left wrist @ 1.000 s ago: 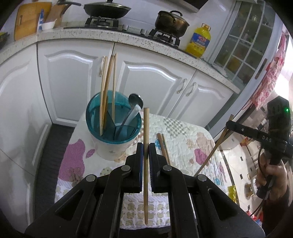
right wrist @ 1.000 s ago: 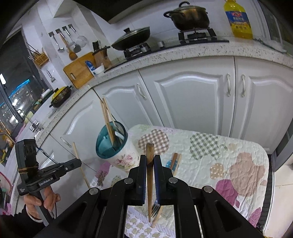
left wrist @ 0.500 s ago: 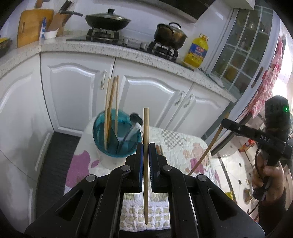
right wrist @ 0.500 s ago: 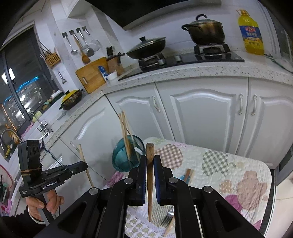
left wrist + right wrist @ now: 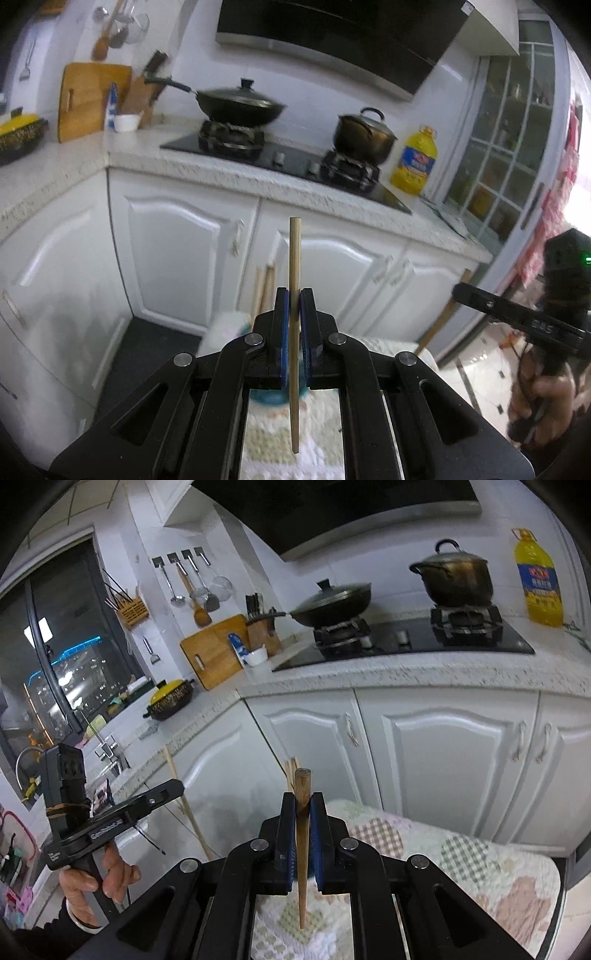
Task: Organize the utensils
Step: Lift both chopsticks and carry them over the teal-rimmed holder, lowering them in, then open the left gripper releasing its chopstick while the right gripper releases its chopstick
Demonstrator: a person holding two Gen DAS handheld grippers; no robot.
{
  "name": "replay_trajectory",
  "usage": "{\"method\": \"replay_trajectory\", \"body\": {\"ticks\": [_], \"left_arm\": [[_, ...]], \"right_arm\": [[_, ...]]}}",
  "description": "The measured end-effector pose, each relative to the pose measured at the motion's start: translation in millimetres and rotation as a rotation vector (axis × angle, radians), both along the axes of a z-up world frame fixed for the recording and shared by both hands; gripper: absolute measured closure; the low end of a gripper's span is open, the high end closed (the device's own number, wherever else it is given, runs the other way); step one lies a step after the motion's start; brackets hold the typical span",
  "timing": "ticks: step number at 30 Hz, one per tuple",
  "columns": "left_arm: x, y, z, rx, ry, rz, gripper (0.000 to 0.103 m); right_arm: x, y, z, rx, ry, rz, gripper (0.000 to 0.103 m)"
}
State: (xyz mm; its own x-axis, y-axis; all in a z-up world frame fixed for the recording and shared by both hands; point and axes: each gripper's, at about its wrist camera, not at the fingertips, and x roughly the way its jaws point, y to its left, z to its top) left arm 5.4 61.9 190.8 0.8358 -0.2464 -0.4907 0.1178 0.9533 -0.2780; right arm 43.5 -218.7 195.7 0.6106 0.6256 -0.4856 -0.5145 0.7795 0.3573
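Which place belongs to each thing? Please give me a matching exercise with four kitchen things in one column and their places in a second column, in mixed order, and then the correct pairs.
Things:
1. pale chopstick
2. dark brown chopstick
3. yellow oil bottle
4. wok with lid

Places:
A. on the left burner of the stove
B. on the counter, right of the stove
C. clamped upright in the left claw
D. clamped upright in the right claw

Pairs: 1-C, 2-D, 3-B, 4-A
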Motion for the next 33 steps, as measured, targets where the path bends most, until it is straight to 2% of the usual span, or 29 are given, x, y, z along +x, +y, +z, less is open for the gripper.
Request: {"method": "replay_trajectory", "body": {"ticks": [7,13,18,22,33], "left_arm": [[36.3,1.6,-1.6,0.06,-0.043,0.083,0.098],[66.9,1.4,-22.1,0.086,-0.04,0.117,0.098],[82.5,0.2,-44.5,0.101,-0.024,0.136,0.098],[86.2,-5.1,-63.8,0.157,-0.016,0.148,0.098],[89.0,-5.5,-108.3,0.139,0.085,0.138,0.098]], "right_arm": [[19.7,28.7,22.1,-0.019,-0.064,-0.01,0.096],[47.6,60.0,18.3,-0.054,-0.102,-0.029,0.096],[66.1,78.8,-1.0,-0.095,-0.107,-0.037,0.096],[78.8,87.2,-23.7,-0.106,-0.073,-0.029,0.096],[89.8,91.0,-82.4,-0.148,0.069,0.017,0.095]]}}
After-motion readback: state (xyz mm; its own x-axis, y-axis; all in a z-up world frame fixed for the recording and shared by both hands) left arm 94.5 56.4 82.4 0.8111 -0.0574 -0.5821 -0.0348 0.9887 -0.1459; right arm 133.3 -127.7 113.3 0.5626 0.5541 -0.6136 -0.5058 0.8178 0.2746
